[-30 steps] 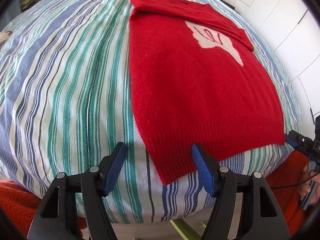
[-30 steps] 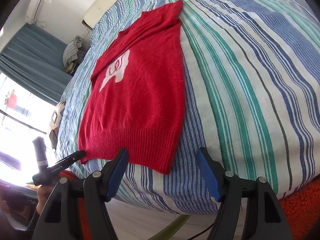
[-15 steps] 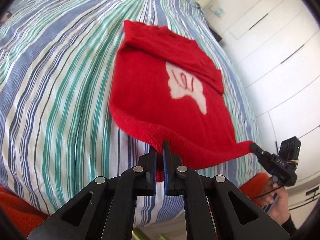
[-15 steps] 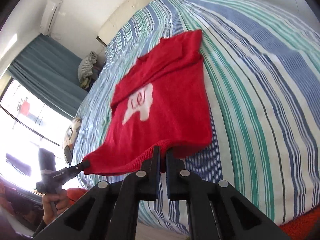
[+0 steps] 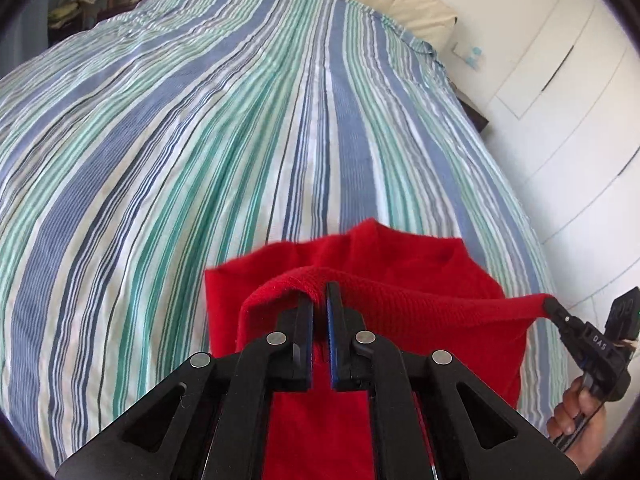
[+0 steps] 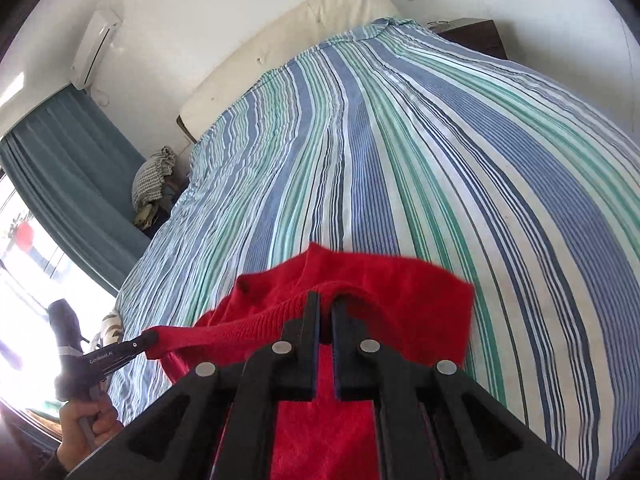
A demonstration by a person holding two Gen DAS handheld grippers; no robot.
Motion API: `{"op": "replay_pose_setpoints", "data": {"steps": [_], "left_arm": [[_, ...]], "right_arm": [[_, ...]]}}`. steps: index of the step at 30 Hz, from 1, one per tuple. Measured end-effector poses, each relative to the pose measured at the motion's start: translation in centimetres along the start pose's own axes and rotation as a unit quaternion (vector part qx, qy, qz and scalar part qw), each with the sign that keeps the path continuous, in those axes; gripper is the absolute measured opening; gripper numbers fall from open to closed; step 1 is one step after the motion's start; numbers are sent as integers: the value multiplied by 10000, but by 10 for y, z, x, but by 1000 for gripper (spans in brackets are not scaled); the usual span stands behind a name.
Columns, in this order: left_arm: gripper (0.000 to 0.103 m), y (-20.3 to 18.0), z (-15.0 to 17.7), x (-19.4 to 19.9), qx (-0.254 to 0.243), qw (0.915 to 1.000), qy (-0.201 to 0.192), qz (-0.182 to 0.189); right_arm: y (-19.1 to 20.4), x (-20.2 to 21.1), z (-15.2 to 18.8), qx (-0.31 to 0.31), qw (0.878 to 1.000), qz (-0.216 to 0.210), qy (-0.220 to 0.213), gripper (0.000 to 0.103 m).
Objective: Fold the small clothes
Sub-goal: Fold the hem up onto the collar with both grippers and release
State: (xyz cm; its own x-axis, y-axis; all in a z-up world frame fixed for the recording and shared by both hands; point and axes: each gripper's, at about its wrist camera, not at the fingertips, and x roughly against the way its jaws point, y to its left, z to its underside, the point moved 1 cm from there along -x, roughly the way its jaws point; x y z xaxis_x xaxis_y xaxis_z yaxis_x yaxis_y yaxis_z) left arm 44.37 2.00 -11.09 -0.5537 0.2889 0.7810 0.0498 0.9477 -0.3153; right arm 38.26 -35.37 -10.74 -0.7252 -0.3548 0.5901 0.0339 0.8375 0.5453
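Gripping the ribbed hem, both tools have the red sweater [image 5: 432,280] pinched and lifted. L hand-held gripper [image 5: 319,300]: jaws nearly together on the knit, hem looped over the tips; the gap is easing open a touch, though cloth sits between the pads w/ contact as far as I can see. R hand-held gripper [image 6: 325,304]: clamped tight on the same hem, one fold bunched over its tips.

Hem runs taut side to side between the two, so its long axis lies across, from one tool to the other. Seen from the left wrist, the R tool's tip bites the hem's far right corner; seen from the right wrist, the L tool's tip holds the opposite corner at lower left. Each is at its own corner, so neither is nearer overall.

Rest of the sweater hangs below and lies ahead of the tips on the bed [image 5: 180,140], the top end just beyond the hem. My read: the hem needs carrying fwd and down onto that end, both hands level, to close the fold.

Count: 1 sweater, 2 tools, 2 hands (one partly seen per view), 1 bed w/ striped sheet, 1 headboard [image 6: 288,40], 1 air-con unit [image 6: 96,44], 1 curtain [image 6: 72,168], 1 heap of clothes [image 6: 154,178] past the bed.
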Motion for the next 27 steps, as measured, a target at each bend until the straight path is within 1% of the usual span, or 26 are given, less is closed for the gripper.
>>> {"op": "replay_pose_setpoints", "data": {"steps": [1, 2, 3, 4, 5, 6, 7, 8, 9, 10, 11, 12, 13, 14, 15, 16, 17, 18, 19, 20, 21, 22, 23, 25, 27], "left_arm": [[15, 5, -9, -17, 90, 9996, 25, -271], [35, 12, -15, -30, 219, 9980, 93, -579], [59, 22, -19, -38, 371, 9957, 184, -826], [64, 33, -21, -40, 519, 9943, 171, -918], [63, 43, -20, -33, 648, 9936, 63, -920], [63, 49, -18, -24, 706, 9940, -58, -829], [63, 51, -14, -12, 664, 9950, -224, -707], [63, 48, -7, 1, 504, 9960, -417, -613], [64, 41, 3, 15, 239, 9967, -573, -514], [66, 30, 15, 26, -64, 9972, -674, -312], [74, 17, 28, 33, -396, 9968, -690, 43], [81, 3, 40, 33, -726, 9948, -600, 390], [83, -11, 48, 27, -1048, 9919, -440, 568], [84, -23, 53, 17, -1375, 9886, -274, 556], [84, -30, 53, 2, -1619, 9861, -154, 342], [84, -30, 46, -13, -1629, 9866, -65, -3], [84, -19, 35, -29, -1382, 9898, 48, -337], [83, -2, 23, -41, -963, 9935, 150, -589], [82, 23, 12, -50, -426, 9957, 227, -786], [82, 48, 4, -56, 111, 9955, 311, -885], [76, 69, 1, -58, 526, 9937, 395, -912], [73, 83, 0, -53, 774, 9918, 417, -923], [71, 89, 3, -44, 826, 9924, 369, -828], [73, 85, 16, -17, 560, 9959, 163, -697], [84, 73, 39, 14, 120, 9978, -18, -652]], "right_arm": [[-6, -17, -7, -71, 9999, 90, 78, 7], [-13, -31, -11, -178, 9995, 266, 83, 17], [-21, -40, -14, -275, 9986, 457, 60, 38], [-26, -43, -15, -358, 9979, 543, 36, 45], [-29, -41, -16, -379, 9975, 599, -7, 45], [-26, -35, -14, -280, 9978, 591, -55, 45], [-19, -27, -12, -42, 9986, 512, -117, 45], [-7, -19, -6, 320, 9984, 437, -151, 45], [7, -13, 1, 746, 9966, 320, -111, 45], [21, -11, 12, 1166, 9931, 136, 5, 45], [34, -11, 26, 1530, 9881, -53, 181, 45], [43, -13, 42, 1813, 9823, -206, 415, 46], [48, -18, 58, 2006, 9769, -267, 682, 46], [49, -25, 73, 2156, 9717, -205, 941, 46], [47, -31, 86, 2262, 9678, -32, 1099, 46], [39, -35, 96, 2264, 9668, 182, 1171, 46], [27, -37, 103, 2107, 9694, 336, 1213, 46], [14, -33, 107, 1847, 9744, 415, 1212, 46], [2, -23, 111, 1589, 9797, 428, 1141, 45], [-8, -12, 114, 1400, 9834, 466, 1057, 45], [-13, -2, 116, 1301, 9849, 518, 1020, 45], [-16, 7, 116, 1249, 9853, 564, 1019, 45], [-15, 18, 117, 1226, 9858, 593, 981, 45], [-4, 37, 114, 1379, 9861, 491, 780, 46], [13, 45, 109, 1640, 9840, 382, 586, 46]]}}
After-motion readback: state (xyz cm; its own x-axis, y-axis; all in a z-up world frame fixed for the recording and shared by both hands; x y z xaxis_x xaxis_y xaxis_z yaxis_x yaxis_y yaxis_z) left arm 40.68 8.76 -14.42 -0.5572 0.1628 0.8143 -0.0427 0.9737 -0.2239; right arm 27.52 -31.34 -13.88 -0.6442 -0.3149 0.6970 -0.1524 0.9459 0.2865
